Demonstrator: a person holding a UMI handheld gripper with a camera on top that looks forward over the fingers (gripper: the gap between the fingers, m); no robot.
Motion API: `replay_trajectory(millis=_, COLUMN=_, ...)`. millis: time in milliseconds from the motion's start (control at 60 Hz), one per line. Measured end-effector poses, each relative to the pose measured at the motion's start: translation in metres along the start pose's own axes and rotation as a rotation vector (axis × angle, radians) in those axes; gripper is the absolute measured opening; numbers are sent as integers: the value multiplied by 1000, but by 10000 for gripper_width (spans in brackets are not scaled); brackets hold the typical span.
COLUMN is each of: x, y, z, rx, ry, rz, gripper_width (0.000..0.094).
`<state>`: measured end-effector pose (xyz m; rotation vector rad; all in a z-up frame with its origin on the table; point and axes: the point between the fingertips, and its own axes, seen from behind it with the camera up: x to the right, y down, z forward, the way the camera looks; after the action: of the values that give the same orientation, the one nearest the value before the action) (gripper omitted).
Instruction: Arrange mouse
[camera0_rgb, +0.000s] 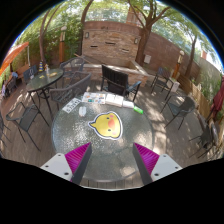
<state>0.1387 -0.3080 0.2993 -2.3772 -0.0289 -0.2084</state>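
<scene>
A yellow, chick-shaped mouse pad lies on the round glass table, just ahead of my fingers. Several small pale things lie at the table's far side: a white one, a flat patterned one and a light one. I cannot tell which of them is the mouse. My gripper is open and empty above the table's near part, its magenta pads wide apart with bare glass between them.
A black chair stands beyond the table. A second round table with chairs stands to the left, and more chairs to the right. A brick wall and trees close the patio behind.
</scene>
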Motion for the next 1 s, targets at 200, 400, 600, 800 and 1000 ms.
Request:
replay_trajectory(millis=200, x=-16, y=21, z=33, rx=-61, ry=-17, rz=7, gripper_width=847)
replay_trajectory(millis=400, x=-36, y=68, z=86, rx=-102, ry=14, rz=34, gripper_width=848)
replay_trajectory(millis=600, x=-109, y=85, z=185, rx=-104, ry=-41, rz=73, gripper_width=859)
replay_trajectory(millis=800, x=-178, y=8, z=309, rx=22, ry=-99, rz=60, gripper_width=852)
replay_trajectory(millis=1000, x=-217, y=-71, z=412, rx=112, ry=-130, rz=55, gripper_width=841)
